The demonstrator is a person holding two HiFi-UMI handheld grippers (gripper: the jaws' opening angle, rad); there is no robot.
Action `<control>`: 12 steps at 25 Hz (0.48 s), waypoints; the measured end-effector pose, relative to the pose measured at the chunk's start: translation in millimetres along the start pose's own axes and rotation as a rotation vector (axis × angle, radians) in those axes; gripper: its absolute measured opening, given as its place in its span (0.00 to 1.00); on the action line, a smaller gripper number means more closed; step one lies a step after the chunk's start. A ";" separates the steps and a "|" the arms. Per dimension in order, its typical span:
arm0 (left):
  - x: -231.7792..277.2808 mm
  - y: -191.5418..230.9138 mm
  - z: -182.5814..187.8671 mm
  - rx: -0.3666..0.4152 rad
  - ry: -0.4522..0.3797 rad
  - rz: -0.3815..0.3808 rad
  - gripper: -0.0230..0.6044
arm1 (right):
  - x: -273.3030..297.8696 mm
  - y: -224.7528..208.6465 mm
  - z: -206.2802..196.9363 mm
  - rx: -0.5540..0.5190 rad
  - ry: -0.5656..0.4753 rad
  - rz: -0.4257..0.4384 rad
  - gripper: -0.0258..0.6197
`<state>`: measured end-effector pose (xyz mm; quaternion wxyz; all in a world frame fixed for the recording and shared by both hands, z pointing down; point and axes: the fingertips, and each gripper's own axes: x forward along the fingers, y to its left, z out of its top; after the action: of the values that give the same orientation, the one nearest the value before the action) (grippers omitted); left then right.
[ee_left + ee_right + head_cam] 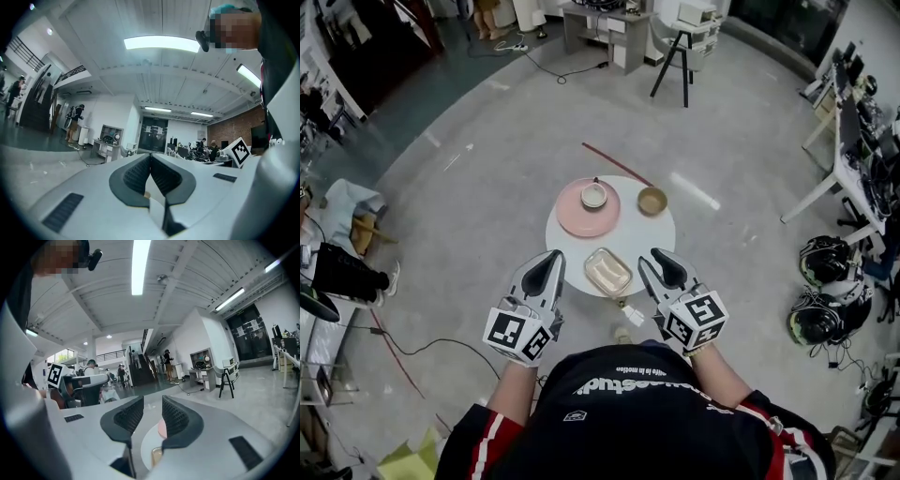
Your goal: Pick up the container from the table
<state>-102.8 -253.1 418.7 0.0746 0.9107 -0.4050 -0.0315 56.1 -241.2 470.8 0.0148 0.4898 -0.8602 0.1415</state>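
Note:
The container (607, 271) is a shallow, clear rectangular tub with a tan inside, near the front edge of the round white table (649, 236). My left gripper (551, 259) hovers just left of the table's front edge, jaws shut with nothing between them (150, 157). My right gripper (661, 258) is at the table's front right, close beside the container. In the right gripper view its jaws (153, 401) stand apart and empty, and the container (156, 455) and a pink plate (162, 428) show low in the gap.
On the table's far side lie the pink plate (572, 214), with a small bowl (594, 195) on it, and a brown bowl (652, 201). A red stick (616, 163) lies on the floor beyond. Helmets (825, 258) sit on the floor at the right, a stool (675, 56) farther off.

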 end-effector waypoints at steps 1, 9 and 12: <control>3.1 -0.6 -2.8 0.003 0.004 0.002 0.08 | 1.4 -3.6 -3.0 0.005 0.004 0.003 0.24; 24.4 -2.9 -15.4 0.026 0.014 0.031 0.08 | 15.9 -33.6 -34.6 0.066 0.072 0.045 0.26; 28.1 3.9 -22.6 0.028 0.015 0.055 0.08 | 27.6 -43.4 -61.1 0.118 0.135 0.069 0.26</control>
<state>-84.1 -274.1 441.7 0.0656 0.9005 -0.4296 -0.0170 71.5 -269.3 543.8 0.0390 0.4491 -0.8639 0.2249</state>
